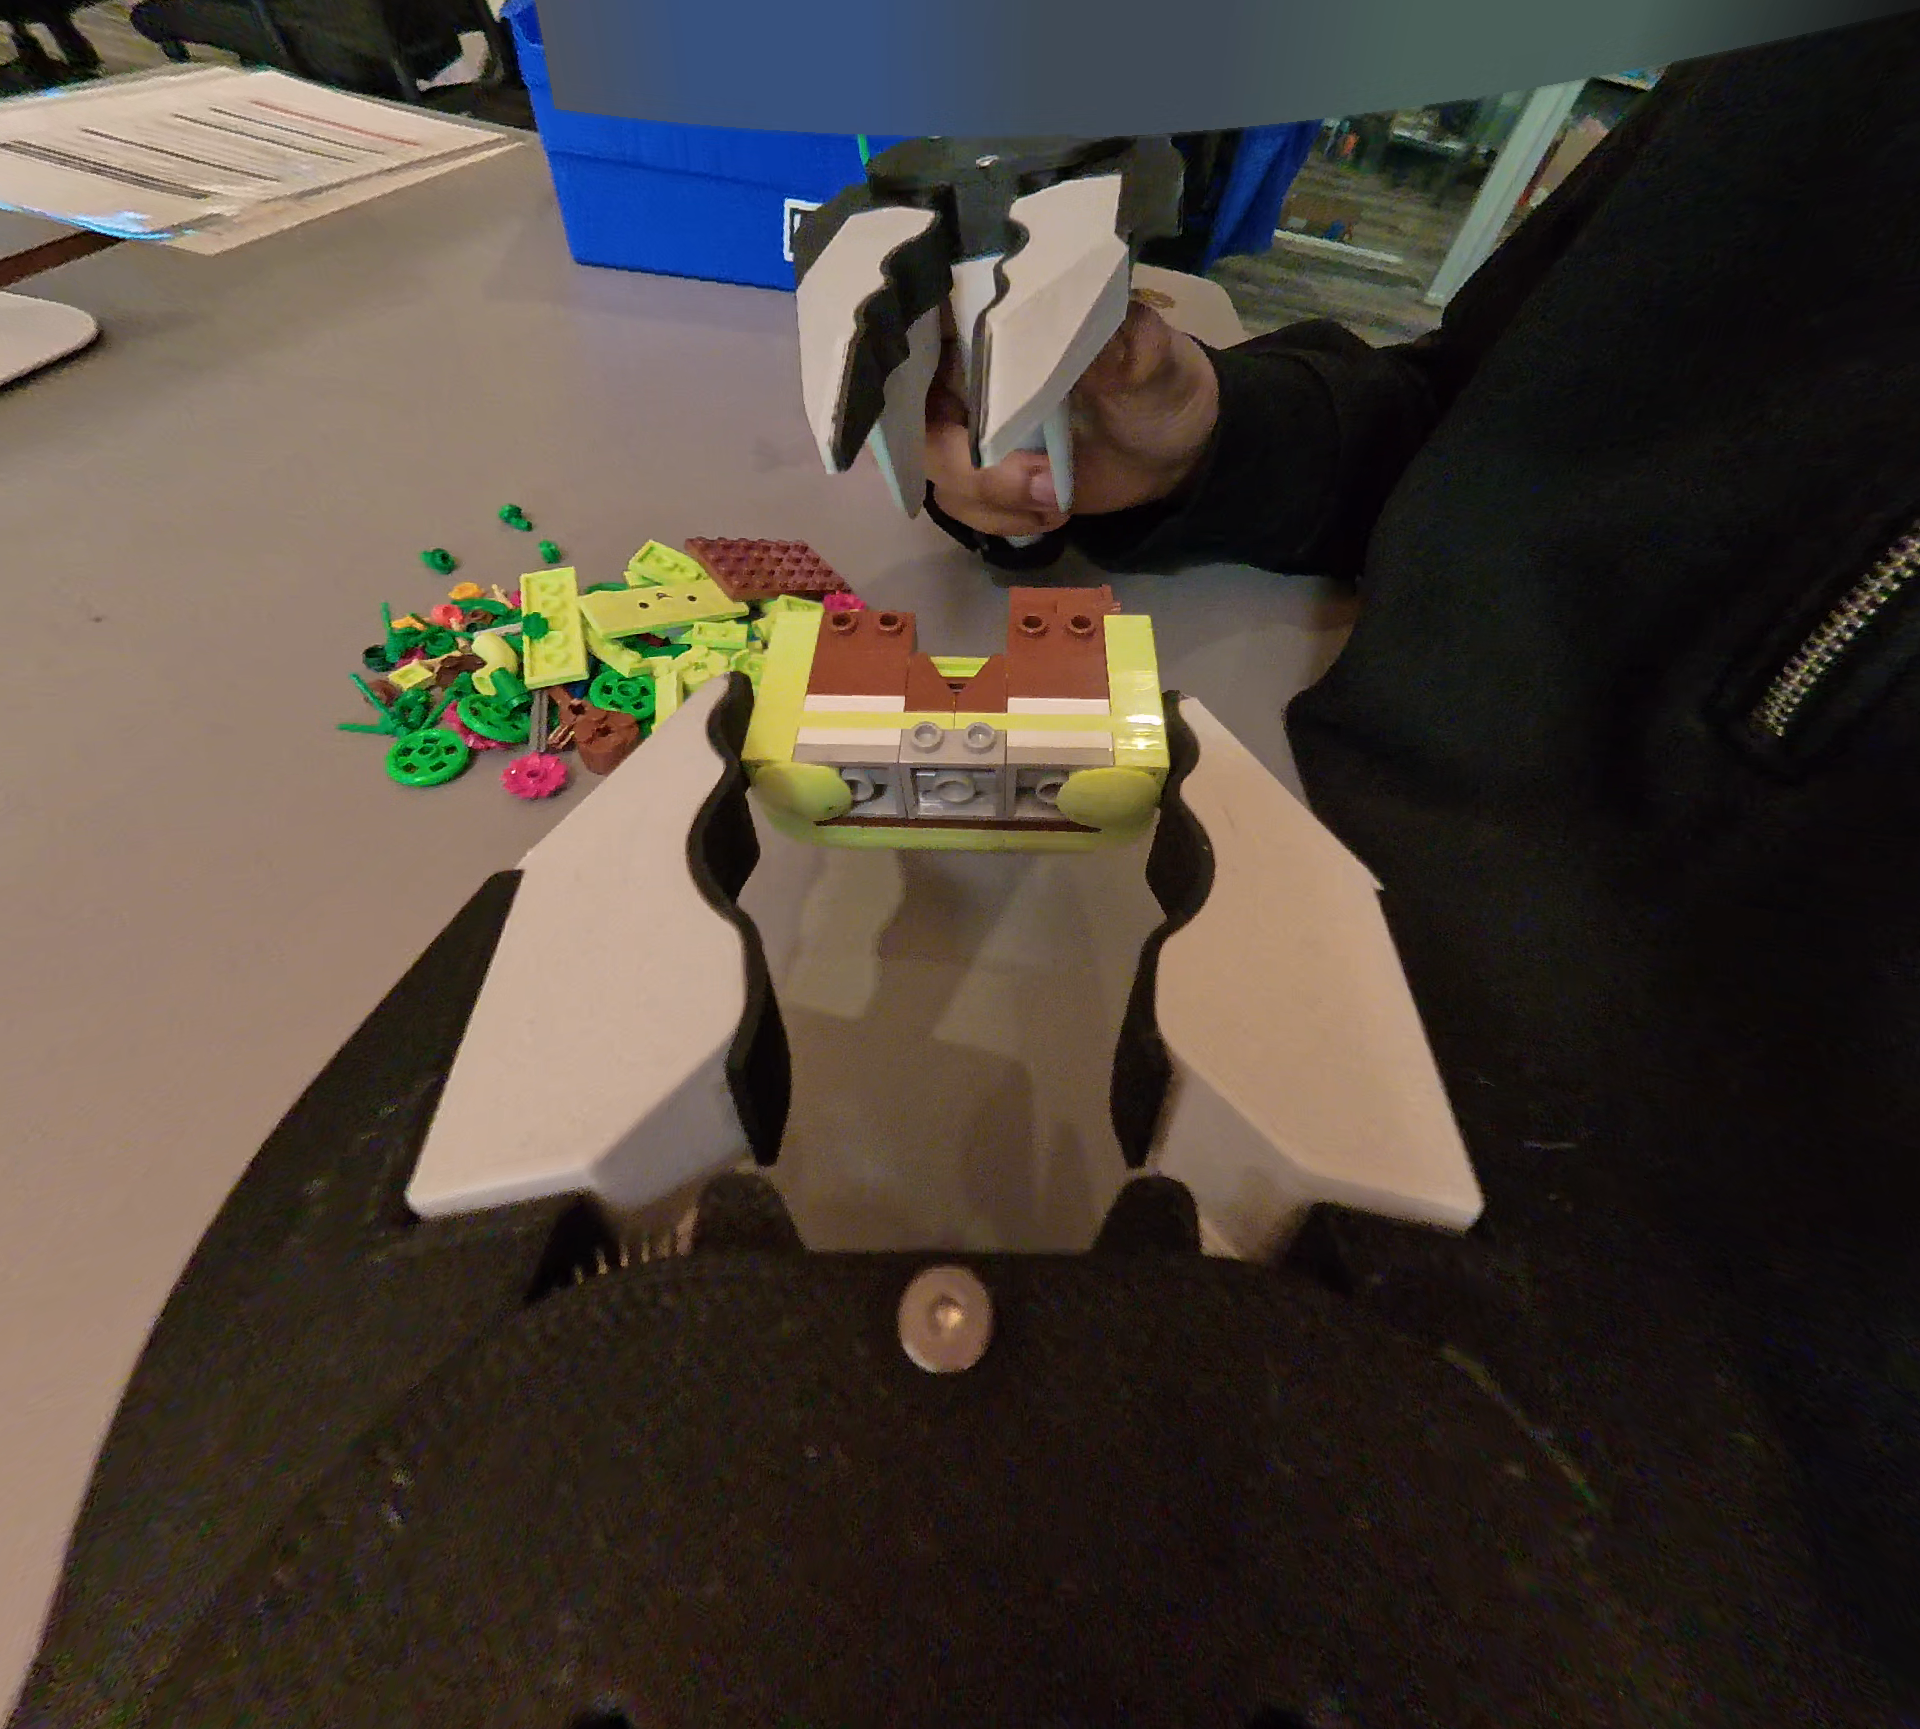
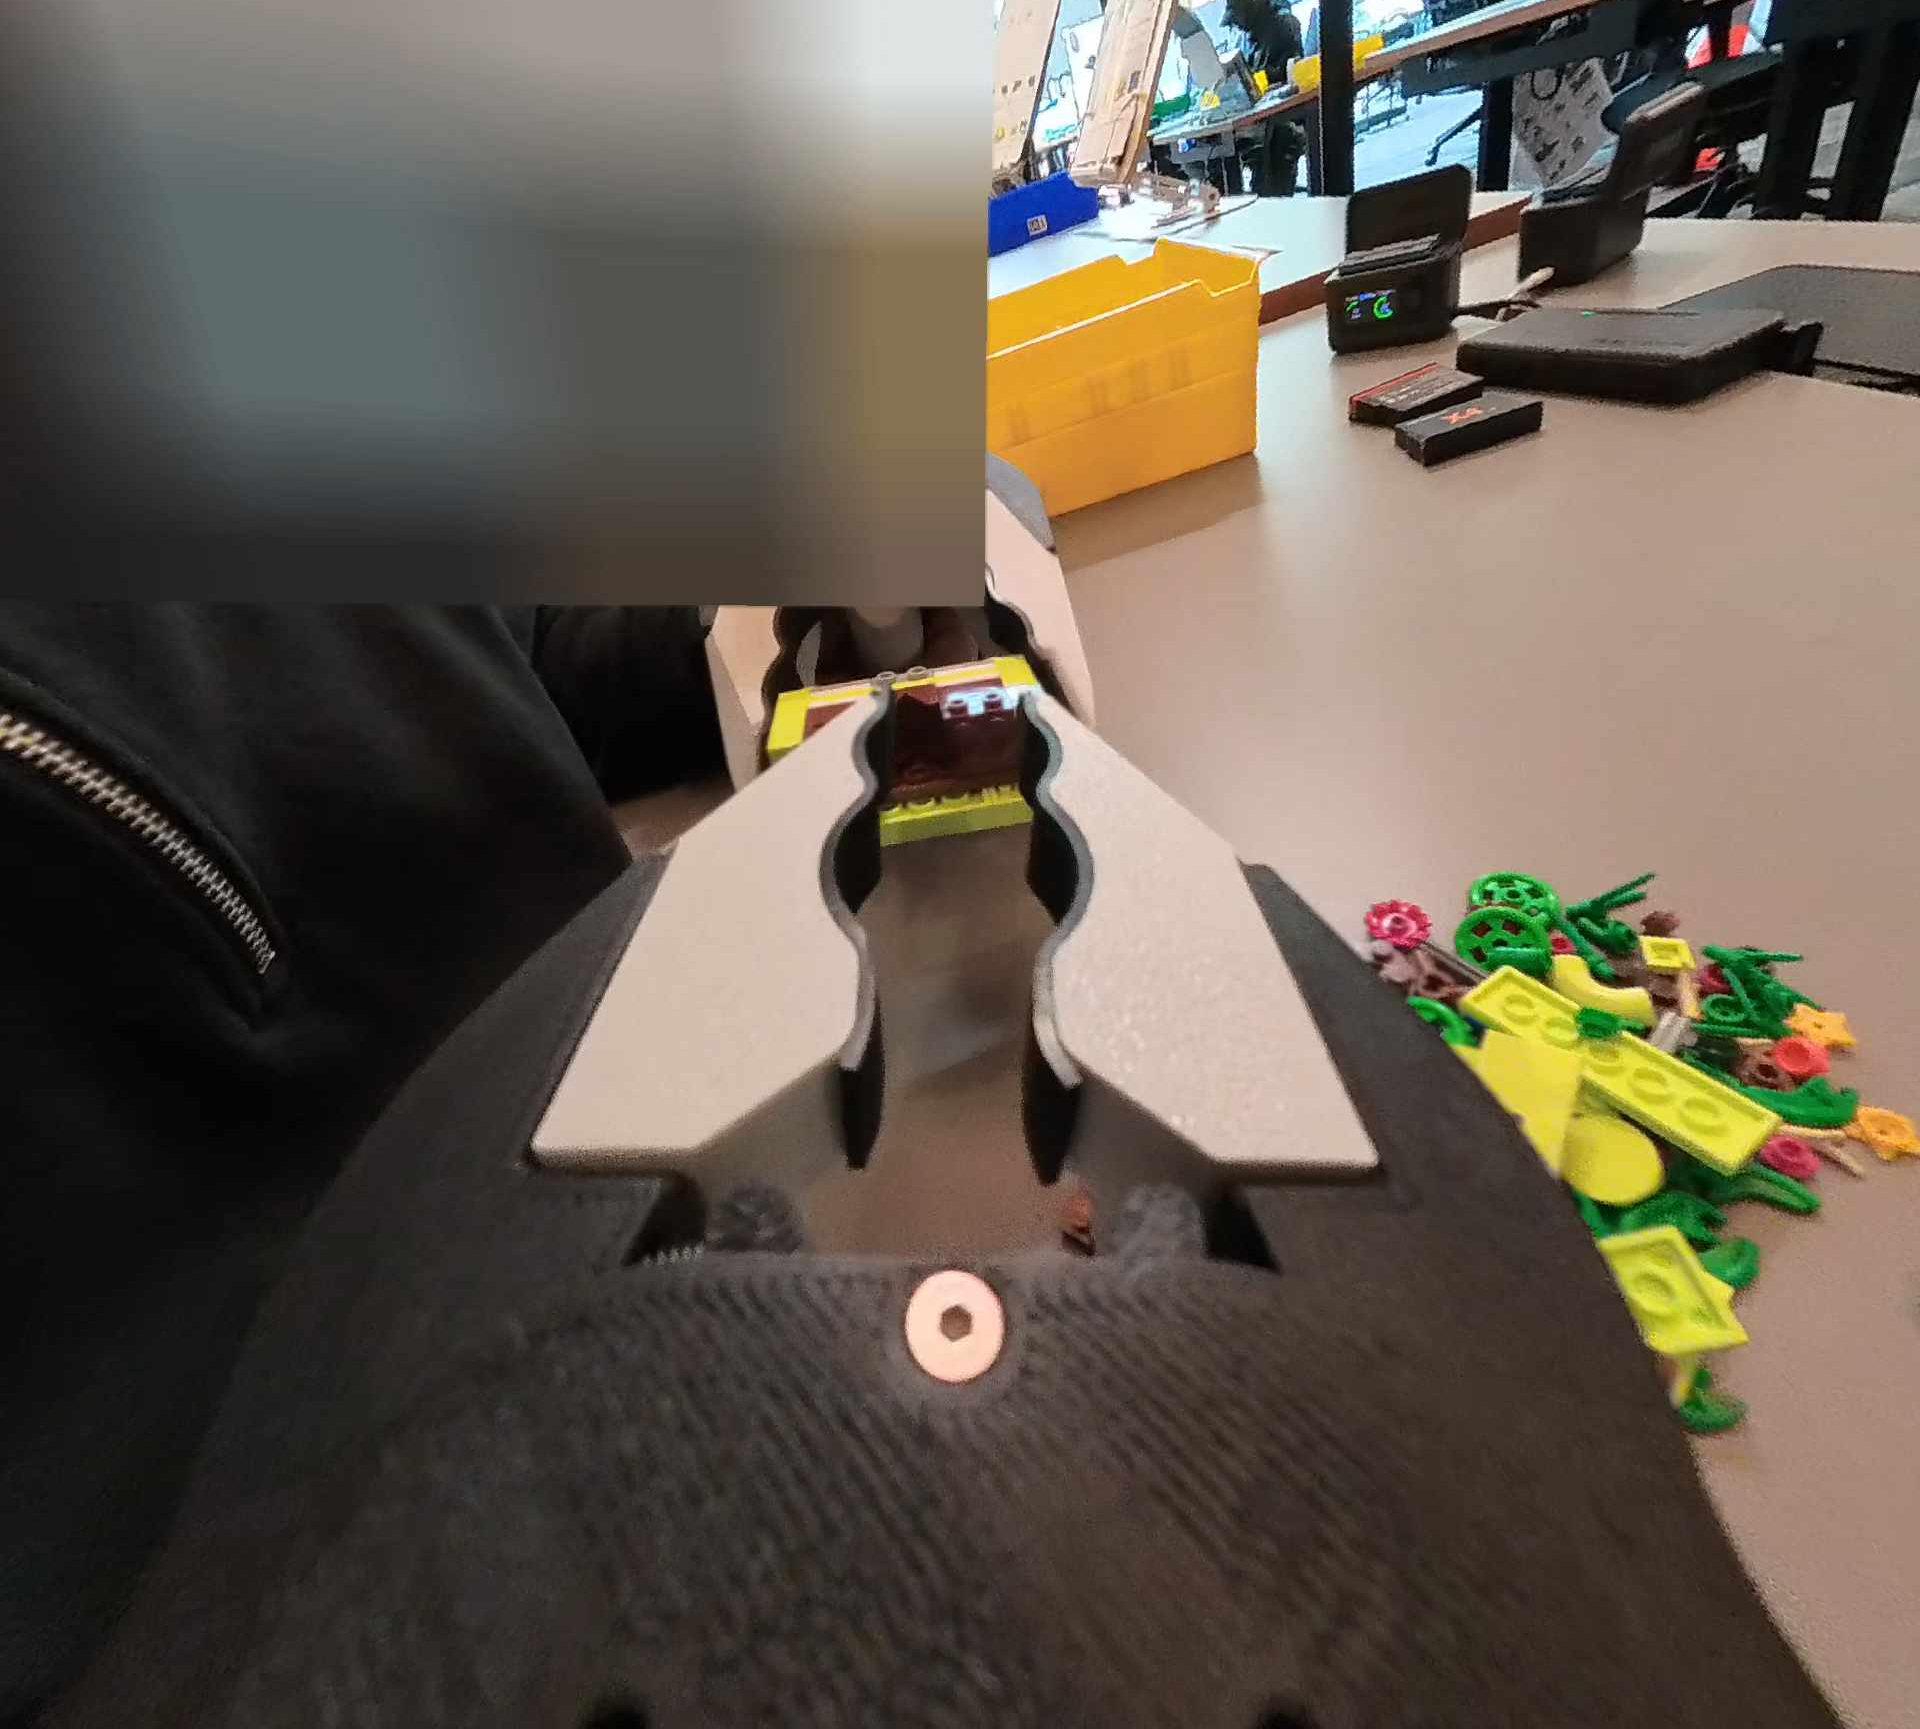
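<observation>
My left gripper (image 1: 951, 729) is shut on a small brick model (image 1: 951, 744) of lime, brown and grey pieces, gripped by its two ends just above the grey table (image 1: 260, 453). My right gripper (image 2: 956, 718) is open and empty. Its fingertips point at the same model (image 2: 951, 806) from the far side, close to it. It also shows in the left wrist view (image 1: 940, 443), hanging tips down behind and above the model. A pile of loose pieces (image 1: 561, 661), green, lime, pink and brown, lies left of the model. The pile also shows in the right wrist view (image 2: 1621, 1066).
A person in a black zip jacket (image 1: 1610, 640) sits close at the table's side. A blue bin (image 1: 665, 193) and printed sheets (image 1: 208, 152) lie at the back. A yellow bin (image 2: 1122, 380) and black devices (image 2: 1621, 349) stand further along the table. Spacing between my two grippers at the tips: around 4 cm.
</observation>
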{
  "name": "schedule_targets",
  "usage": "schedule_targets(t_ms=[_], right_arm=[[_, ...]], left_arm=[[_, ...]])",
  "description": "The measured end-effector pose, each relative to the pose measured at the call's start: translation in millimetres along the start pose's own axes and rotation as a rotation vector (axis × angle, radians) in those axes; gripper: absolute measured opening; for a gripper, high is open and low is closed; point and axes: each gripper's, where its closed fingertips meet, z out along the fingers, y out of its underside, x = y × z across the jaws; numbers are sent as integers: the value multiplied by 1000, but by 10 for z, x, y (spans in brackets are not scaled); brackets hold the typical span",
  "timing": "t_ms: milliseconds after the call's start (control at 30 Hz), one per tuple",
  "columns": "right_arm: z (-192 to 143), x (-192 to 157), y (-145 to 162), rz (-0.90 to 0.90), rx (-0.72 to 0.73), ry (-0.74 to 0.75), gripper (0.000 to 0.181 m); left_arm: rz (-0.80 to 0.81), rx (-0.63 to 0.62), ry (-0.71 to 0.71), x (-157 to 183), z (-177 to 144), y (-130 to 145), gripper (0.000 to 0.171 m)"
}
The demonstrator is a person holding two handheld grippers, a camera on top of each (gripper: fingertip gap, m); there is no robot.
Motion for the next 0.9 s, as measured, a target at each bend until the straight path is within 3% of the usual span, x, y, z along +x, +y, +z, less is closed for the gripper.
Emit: schedule_targets(t_ms=[200, 433, 900], right_arm=[[101, -76, 149, -40, -80, -5, 16], [51, -292, 45, 38, -16, -178, 27], [152, -368, 249, -53, -128, -174, 18]], left_arm=[[-5, 24, 6, 17, -3, -31, 75], [-5, 24, 6, 17, -1, -31, 74], [-23, 25, 45, 82, 16, -31, 75]])
